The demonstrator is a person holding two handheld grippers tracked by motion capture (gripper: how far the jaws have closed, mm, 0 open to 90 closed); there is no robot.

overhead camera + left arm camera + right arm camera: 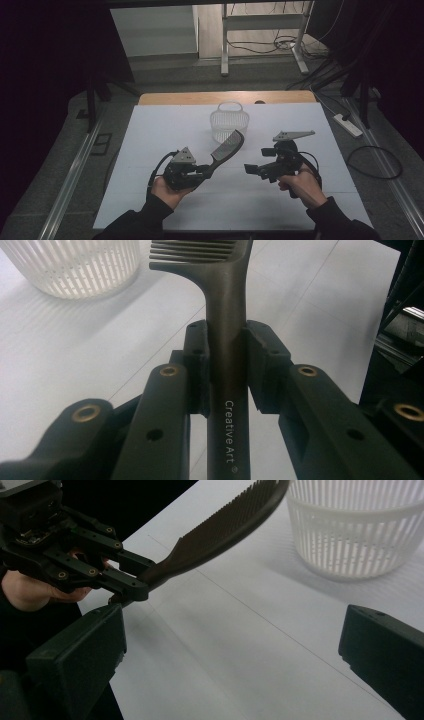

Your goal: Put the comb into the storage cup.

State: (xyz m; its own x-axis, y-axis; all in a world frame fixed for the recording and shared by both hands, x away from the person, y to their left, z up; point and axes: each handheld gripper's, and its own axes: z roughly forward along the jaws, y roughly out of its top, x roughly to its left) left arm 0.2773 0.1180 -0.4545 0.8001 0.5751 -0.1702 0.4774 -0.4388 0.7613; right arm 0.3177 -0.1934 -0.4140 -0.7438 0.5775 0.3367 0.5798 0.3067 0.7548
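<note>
While held by its handle, comb point(229, 144): long axis is pointed far-right, toward basket point(229, 123).
Left gripper point(206, 170): clamped on comb handle.
Right gripper point(248, 168): jaws spread, nothing held.

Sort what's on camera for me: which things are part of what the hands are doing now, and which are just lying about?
In play:
- comb, clamped by its handle in the left gripper
- white basket just beyond the comb, likely its destination
- right gripper, fingers wide apart, empty

Lying about:
- power strip on the floor
- loose cables
- metal frame legs behind the table
</note>
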